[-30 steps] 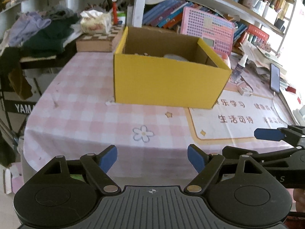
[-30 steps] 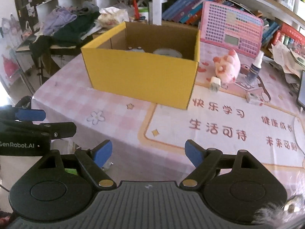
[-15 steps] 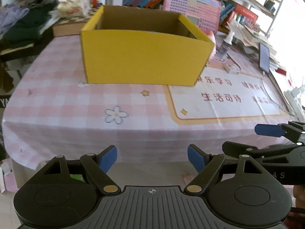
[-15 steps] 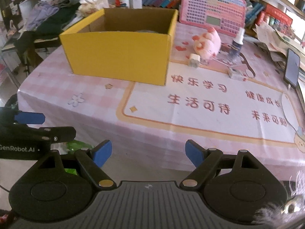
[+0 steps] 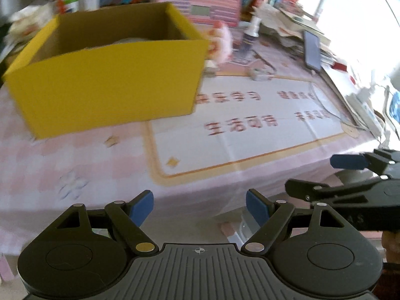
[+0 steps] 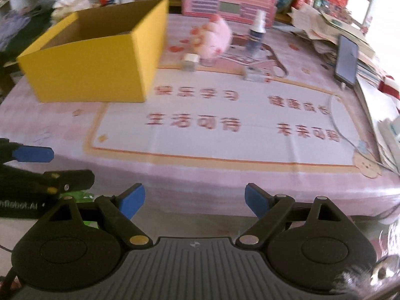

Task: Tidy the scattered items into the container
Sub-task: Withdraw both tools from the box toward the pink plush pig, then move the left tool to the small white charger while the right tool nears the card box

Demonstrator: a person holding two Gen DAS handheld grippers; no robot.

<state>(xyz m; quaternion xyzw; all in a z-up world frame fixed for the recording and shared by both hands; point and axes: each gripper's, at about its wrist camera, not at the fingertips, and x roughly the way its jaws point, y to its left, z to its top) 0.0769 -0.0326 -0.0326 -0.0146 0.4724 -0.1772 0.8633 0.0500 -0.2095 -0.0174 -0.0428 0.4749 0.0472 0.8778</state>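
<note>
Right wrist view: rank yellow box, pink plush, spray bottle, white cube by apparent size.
1. yellow box
2. pink plush
3. spray bottle, narrower than the plush
4. white cube
The box sits nearest, which exaggerates its lead.

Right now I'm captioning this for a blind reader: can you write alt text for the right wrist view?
An open, empty right gripper hovers before a pink-clothed table. A yellow box stands at the left; right of it lie a pink plush toy, a spray bottle and a small white cube. The left gripper shows at the left edge.
</note>
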